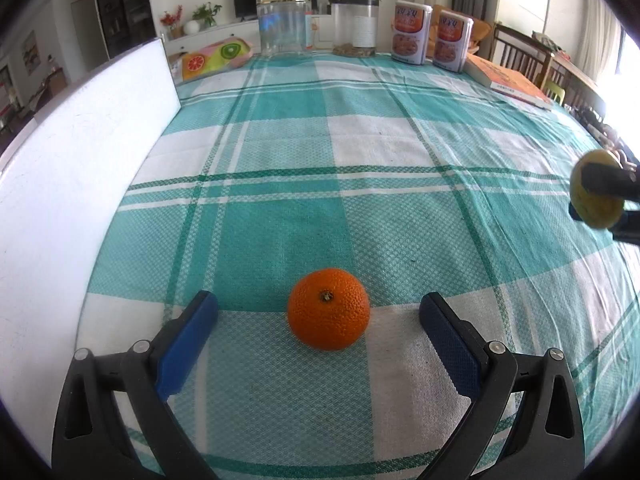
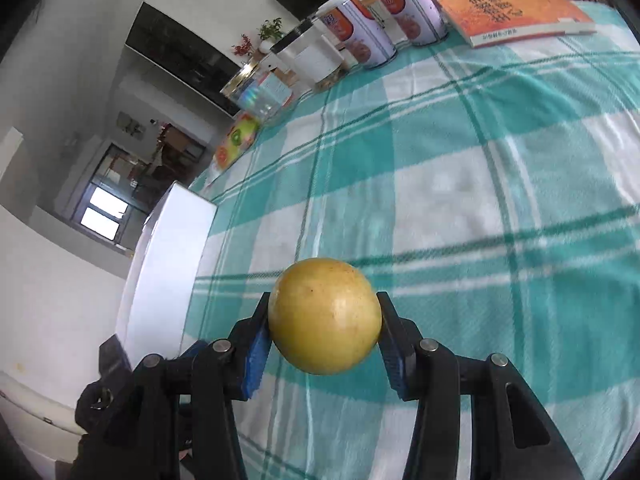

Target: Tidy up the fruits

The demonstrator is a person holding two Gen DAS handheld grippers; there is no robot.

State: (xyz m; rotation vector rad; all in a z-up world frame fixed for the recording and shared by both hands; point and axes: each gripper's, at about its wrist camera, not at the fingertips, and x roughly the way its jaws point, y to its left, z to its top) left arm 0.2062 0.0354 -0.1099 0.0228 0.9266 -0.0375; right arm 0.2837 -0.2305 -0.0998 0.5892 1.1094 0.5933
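An orange (image 1: 328, 308) lies on the teal checked tablecloth (image 1: 320, 152), between the blue-padded fingers of my left gripper (image 1: 319, 306), which is open and not touching it. My right gripper (image 2: 323, 320) is shut on a yellow round fruit (image 2: 324, 320) and holds it above the cloth. That fruit and the right gripper also show at the right edge of the left wrist view (image 1: 596, 194). A white box (image 1: 72, 184) stands along the table's left side; it also shows in the right wrist view (image 2: 168, 268).
At the far edge stand a clear jar with a gold lid (image 1: 285, 24), a second clear container (image 1: 355, 28), two printed canisters (image 1: 430, 36), an orange book (image 1: 508, 80) and a fruit-print pack (image 1: 216, 56). Wooden chairs (image 1: 528, 56) stand far right.
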